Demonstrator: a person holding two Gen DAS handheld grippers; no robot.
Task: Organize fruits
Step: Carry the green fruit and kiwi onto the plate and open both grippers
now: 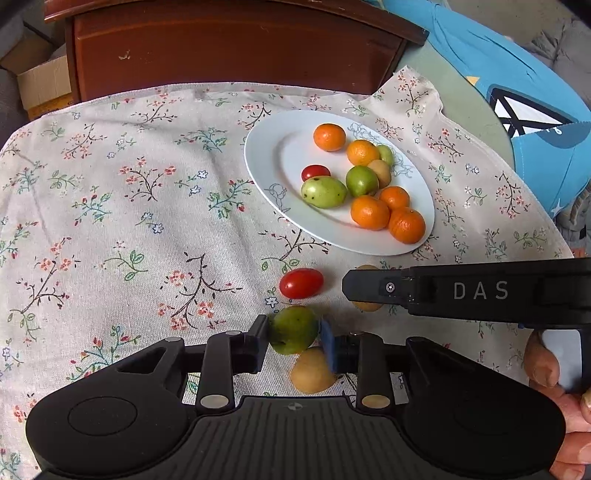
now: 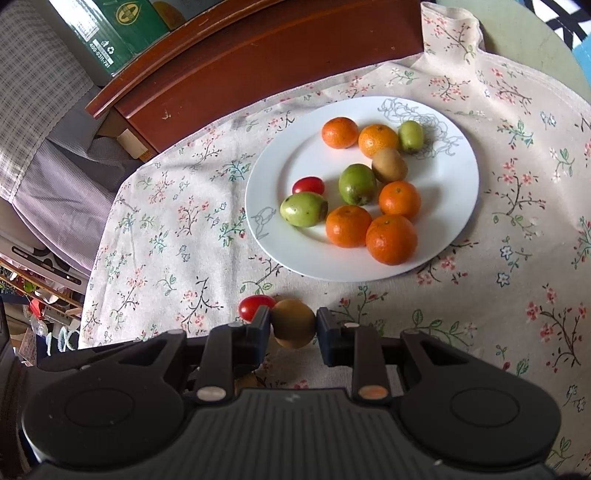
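Note:
My left gripper (image 1: 294, 334) is shut on a green fruit (image 1: 293, 328) just above the flowered cloth. Under it lies a yellow-brown fruit (image 1: 312, 371), and a red cherry tomato (image 1: 301, 283) rests on the cloth just beyond. My right gripper (image 2: 293, 325) is shut on a brown fruit (image 2: 293, 323); its side reaches in from the right of the left wrist view as a black arm (image 1: 461, 291). A cherry tomato (image 2: 255, 307) lies left of its fingers. A white plate (image 1: 273, 147) (image 2: 454, 192) beyond holds several oranges, green and brown fruits and one tomato.
A dark wooden cabinet (image 1: 229, 48) stands behind the table's far edge. A cardboard box (image 1: 40, 81) sits at the far left, a green carton (image 2: 118, 29) in the right wrist view. Blue fabric (image 1: 517, 85) lies at the right. A hand (image 1: 554, 369) grips the right tool.

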